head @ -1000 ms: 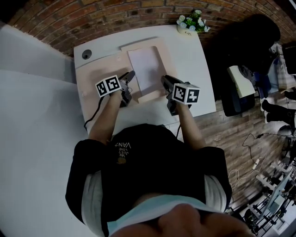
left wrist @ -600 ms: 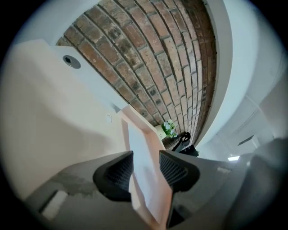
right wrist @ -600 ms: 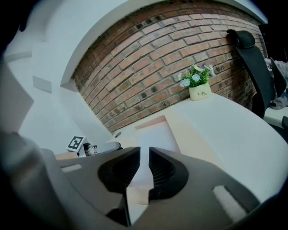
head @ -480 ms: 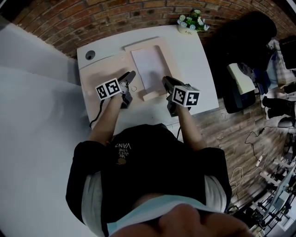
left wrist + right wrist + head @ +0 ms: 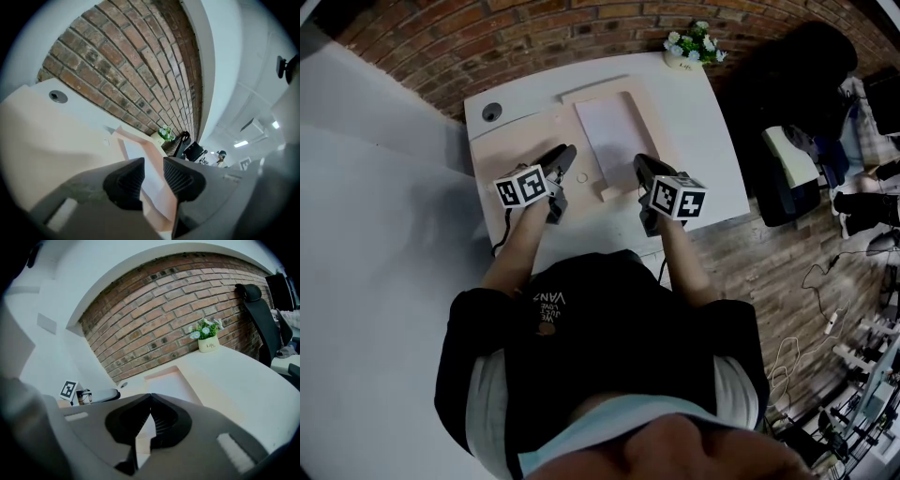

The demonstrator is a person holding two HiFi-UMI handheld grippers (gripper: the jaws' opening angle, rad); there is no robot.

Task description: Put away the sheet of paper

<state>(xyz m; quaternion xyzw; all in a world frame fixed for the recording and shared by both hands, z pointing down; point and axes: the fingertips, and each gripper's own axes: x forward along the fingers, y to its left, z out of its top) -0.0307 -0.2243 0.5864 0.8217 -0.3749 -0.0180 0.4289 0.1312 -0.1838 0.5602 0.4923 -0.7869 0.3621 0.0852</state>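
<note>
A white sheet of paper (image 5: 607, 131) lies inside a shallow beige folder (image 5: 645, 127) on the desk. My left gripper (image 5: 566, 154) hovers just left of the folder's near end. Its jaws have just been closing, and a gap remains with nothing between them (image 5: 153, 163). Through that gap the sheet (image 5: 133, 150) and the folder's edge show beyond. My right gripper (image 5: 639, 163) is at the folder's near right side, jaws shut tip to tip (image 5: 151, 395) and holding nothing. The folder (image 5: 171, 378) lies ahead of it.
A pale pink mat (image 5: 502, 155) covers the desk's left part, with a cable hole (image 5: 491, 112) at the far left corner. A pot of flowers (image 5: 689, 47) stands by the brick wall. A dark office chair (image 5: 792, 112) is to the right of the desk.
My left gripper has lifted, rolled a little and come slightly away from the folder's left edge. My right gripper has shifted slightly and stayed shut.
</note>
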